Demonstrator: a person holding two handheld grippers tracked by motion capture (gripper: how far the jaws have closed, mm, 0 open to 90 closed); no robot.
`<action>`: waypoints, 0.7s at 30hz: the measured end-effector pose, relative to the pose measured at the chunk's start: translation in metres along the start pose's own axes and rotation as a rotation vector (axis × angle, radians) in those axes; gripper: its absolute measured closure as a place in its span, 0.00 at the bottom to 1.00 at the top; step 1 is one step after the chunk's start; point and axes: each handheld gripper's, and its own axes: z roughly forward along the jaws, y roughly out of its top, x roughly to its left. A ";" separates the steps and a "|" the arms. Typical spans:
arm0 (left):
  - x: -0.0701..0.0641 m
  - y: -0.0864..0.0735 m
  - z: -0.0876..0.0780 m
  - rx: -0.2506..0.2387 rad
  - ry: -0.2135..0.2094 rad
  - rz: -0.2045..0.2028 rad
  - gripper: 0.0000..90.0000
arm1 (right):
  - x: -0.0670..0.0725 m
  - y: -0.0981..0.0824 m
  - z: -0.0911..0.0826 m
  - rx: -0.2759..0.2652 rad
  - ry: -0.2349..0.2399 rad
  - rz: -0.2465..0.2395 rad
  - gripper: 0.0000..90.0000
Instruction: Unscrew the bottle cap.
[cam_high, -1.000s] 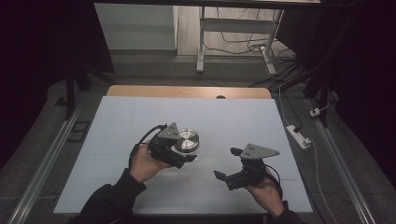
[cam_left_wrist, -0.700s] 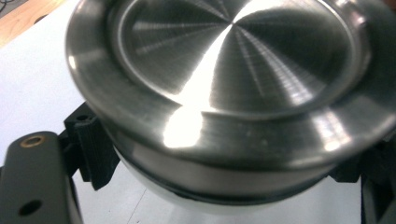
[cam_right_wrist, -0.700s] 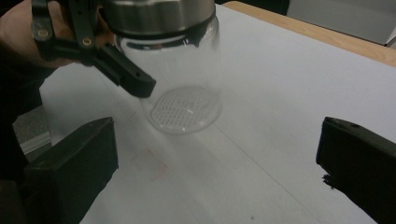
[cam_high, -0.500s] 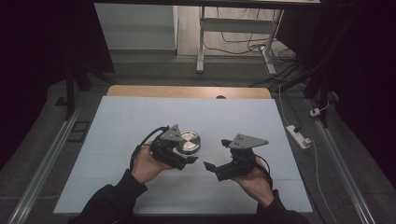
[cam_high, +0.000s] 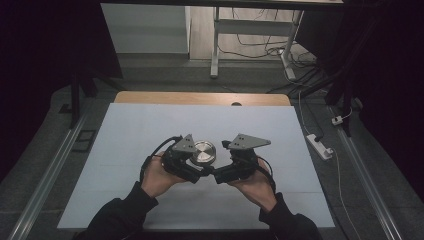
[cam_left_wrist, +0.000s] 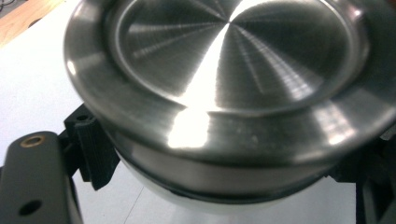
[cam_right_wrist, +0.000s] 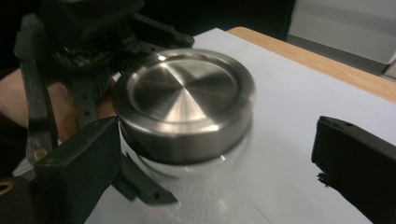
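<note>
Metal lid (cam_right_wrist: 183, 109) hides its jar, clamped by the left hand-held gripper (cam_high: 197, 172); right hand-held gripper (cam_high: 220, 175) gapes wide beside it.

Silver brushed-metal lid (cam_high: 203, 152), pale blue table (cam_high: 125, 135)

A lab: white-covered table (cam_high: 150, 130), floor rails (cam_high: 45, 175), loose cables (cam_high: 260, 37).

Your white surface (cam_high: 150, 130) sits on grey floor (cam_high: 45, 165); dark surroundings, cables (cam_high: 260, 40) and a power strip (cam_high: 320, 146) beyond.
</note>
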 end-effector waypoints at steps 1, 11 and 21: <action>0.000 0.000 0.000 -0.002 -0.001 -0.001 0.17 | 0.001 0.001 0.002 0.001 0.005 0.000 0.03; -0.003 0.001 0.005 0.015 -0.007 0.012 0.17 | 0.007 0.009 0.015 -0.010 0.026 -0.013 0.12; -0.002 0.000 0.006 0.023 -0.011 0.004 0.17 | 0.012 0.011 0.022 0.000 0.012 -0.057 0.21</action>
